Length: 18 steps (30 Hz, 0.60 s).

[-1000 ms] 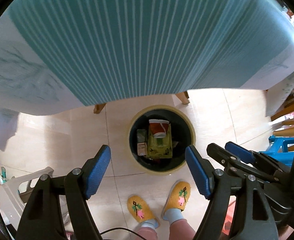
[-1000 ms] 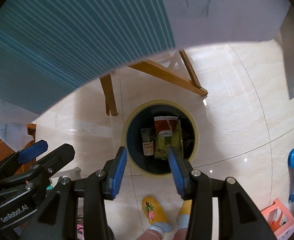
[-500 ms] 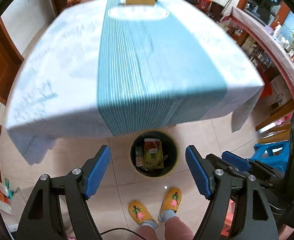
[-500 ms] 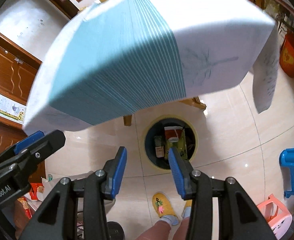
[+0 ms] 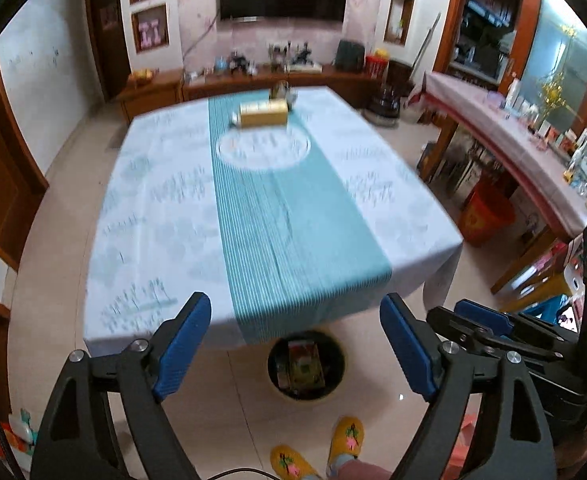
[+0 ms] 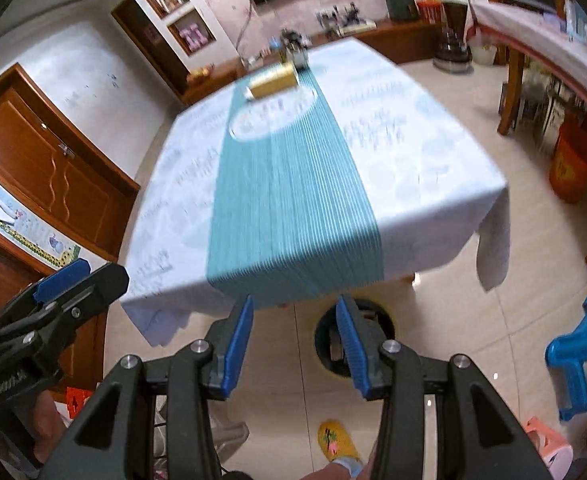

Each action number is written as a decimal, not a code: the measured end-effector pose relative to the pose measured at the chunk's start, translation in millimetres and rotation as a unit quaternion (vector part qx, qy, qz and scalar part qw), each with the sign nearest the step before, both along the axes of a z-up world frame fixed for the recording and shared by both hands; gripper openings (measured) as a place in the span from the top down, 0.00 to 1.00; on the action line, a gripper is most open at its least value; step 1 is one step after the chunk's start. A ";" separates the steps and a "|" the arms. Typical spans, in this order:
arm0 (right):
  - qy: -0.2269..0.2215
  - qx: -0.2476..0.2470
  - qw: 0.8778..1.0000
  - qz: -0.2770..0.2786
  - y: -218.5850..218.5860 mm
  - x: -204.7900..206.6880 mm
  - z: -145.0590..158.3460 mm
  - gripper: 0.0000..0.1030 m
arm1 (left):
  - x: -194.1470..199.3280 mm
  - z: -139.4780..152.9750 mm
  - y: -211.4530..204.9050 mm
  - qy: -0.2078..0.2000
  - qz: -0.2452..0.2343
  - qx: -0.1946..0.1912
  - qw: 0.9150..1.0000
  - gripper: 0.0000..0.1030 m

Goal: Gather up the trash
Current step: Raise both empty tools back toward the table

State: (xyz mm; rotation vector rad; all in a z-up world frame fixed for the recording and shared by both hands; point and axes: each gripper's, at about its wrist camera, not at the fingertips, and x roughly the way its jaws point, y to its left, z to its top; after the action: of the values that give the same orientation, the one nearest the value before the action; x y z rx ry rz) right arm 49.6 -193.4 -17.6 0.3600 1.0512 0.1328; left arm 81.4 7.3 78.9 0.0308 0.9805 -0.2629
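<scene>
The trash bin [image 5: 305, 366] sits on the tiled floor just below the near edge of the table [image 5: 141, 240], partly tucked under the hanging cloth. Inside it I can see packets and wrappers [image 5: 303, 368], though the details are too small to name. From my right wrist the bin shows only in part, behind my own right-hand finger.

My left gripper [image 5: 295, 354] is spread wide with nothing between its blue pads, and the bin shows in the gap between them. My right gripper [image 6: 293, 346] is parted more narrowly, also holding nothing. Each claw appears at the edge of the other's view, and they hang side by side above the floor.

The table carries a white cloth with a teal striped runner [image 5: 285, 216] down the middle. At the far end a yellow box [image 5: 263, 114] lies on the runner, blurred, with something small behind it that I cannot make out.

My yellow slippers [image 5: 345, 438] stand on the tiles near the bin. A blue plastic stool [image 6: 581, 356] and an orange bucket [image 6: 575, 166] are off to the right, well apart from the table.
</scene>
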 end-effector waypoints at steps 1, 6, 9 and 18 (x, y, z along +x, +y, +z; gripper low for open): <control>-0.010 -0.004 1.000 0.001 0.0 -0.1 9.5 0.58 | 2.5 8.7 1.5 -0.006 0.000 -0.004 1.000 0.17; -0.047 -0.028 0.998 0.008 0.8 8.0 44.9 0.58 | 17.6 41.0 7.4 -0.031 0.004 -0.021 0.999 0.17; -0.063 -0.029 0.998 0.008 -0.4 16.7 61.1 0.58 | 26.9 60.6 9.1 -0.050 0.004 -0.030 0.998 0.17; -0.119 -0.037 0.992 0.016 -5.5 64.3 105.7 0.58 | 82.0 79.6 15.1 -0.061 0.041 -0.048 0.996 0.08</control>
State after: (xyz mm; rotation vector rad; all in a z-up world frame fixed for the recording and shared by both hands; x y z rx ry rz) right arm 113.9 -198.9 88.1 0.2541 0.8228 0.1613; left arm 163.4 22.4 158.5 -0.0807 0.8444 -0.2297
